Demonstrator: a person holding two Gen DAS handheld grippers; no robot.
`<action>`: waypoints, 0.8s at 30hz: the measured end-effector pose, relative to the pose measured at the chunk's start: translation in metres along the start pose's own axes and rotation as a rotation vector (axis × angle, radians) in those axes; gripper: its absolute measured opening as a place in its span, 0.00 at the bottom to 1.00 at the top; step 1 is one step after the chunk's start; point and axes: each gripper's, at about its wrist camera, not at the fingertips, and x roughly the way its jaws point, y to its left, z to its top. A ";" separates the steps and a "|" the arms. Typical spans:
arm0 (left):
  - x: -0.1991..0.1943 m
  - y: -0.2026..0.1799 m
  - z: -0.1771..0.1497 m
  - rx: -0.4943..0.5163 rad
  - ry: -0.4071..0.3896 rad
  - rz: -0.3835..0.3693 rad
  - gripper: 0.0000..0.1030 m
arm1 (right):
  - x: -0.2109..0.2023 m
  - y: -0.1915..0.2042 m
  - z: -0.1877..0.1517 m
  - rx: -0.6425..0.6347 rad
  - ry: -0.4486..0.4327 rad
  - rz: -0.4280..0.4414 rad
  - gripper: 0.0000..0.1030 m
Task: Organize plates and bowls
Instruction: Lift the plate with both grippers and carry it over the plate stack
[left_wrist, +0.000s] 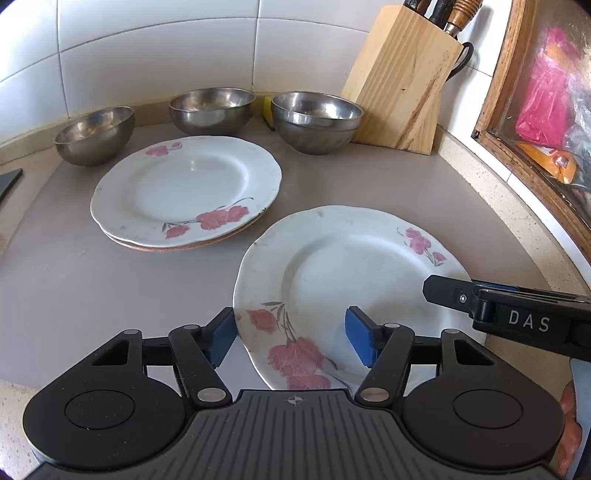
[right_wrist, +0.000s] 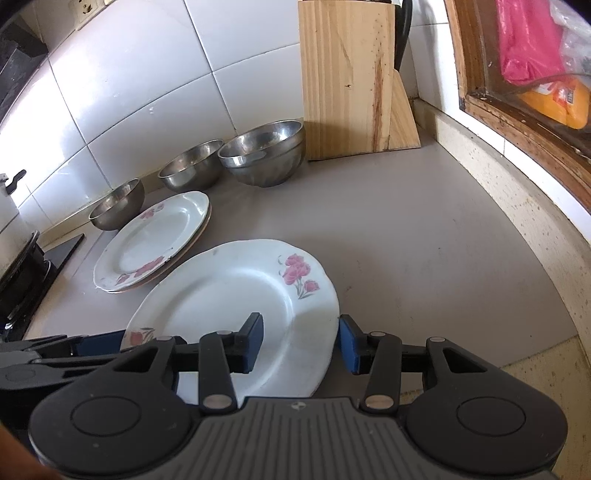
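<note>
Left hand-held gripper (left_wrist: 290, 340) unclenched astride plate (left_wrist: 369, 266) rim, right hand-held gripper (right_wrist: 301, 344) on opposite rim, grip unclear; bare counter (right_wrist: 424, 240) rightward.

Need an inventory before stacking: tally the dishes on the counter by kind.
Floral plates: 3, one near plate and a stack of two.
Steel bowls: 4, two single and a nested pair.
Total: 7

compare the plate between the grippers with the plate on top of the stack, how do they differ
The near plate lies alone on the counter with both grippers' jaws straddling its rim; the stacked plate rests on another plate, untouched, closer to the bowls. Both are white, scalloped, with pink flowers.
</note>
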 end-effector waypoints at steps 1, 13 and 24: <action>-0.001 0.000 0.000 -0.002 0.001 -0.002 0.61 | 0.000 -0.001 0.000 0.008 0.001 0.003 0.24; -0.014 0.003 0.002 -0.002 -0.048 0.011 0.61 | -0.006 0.002 -0.003 0.019 0.001 0.017 0.24; -0.023 0.011 0.000 -0.027 -0.060 0.022 0.61 | -0.010 0.007 -0.003 0.013 -0.005 0.058 0.24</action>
